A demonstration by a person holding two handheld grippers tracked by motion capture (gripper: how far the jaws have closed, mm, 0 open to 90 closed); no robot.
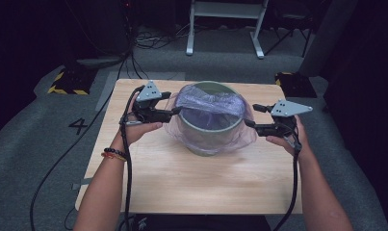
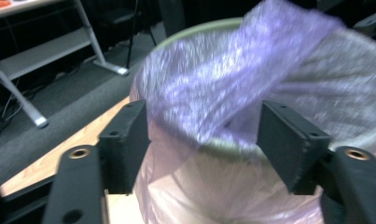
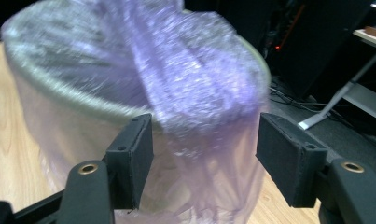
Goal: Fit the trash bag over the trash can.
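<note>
The person is fitting a thin purple bag point(image 1: 208, 103) over the green bin point(image 1: 208, 137), which is sitting mid-table point(image 1: 182, 183). The left gripper point(image 1: 177, 110) and right gripper point(image 1: 249, 122) are flanking the bin's rim, jaws standing apart with film bunched between them (pads not pressing it, as far as I can see). Next, I'd judge, each needs to pinch the film and draw it down outside the rim.

High view: dim room, table point(image 1: 182, 183) lit from above, dark surroundings, slightly soft. Both gripper views: bag point(image 2: 232, 88) motion-blurred with sparkly glare, jaws sharp, background out of focus.
</note>
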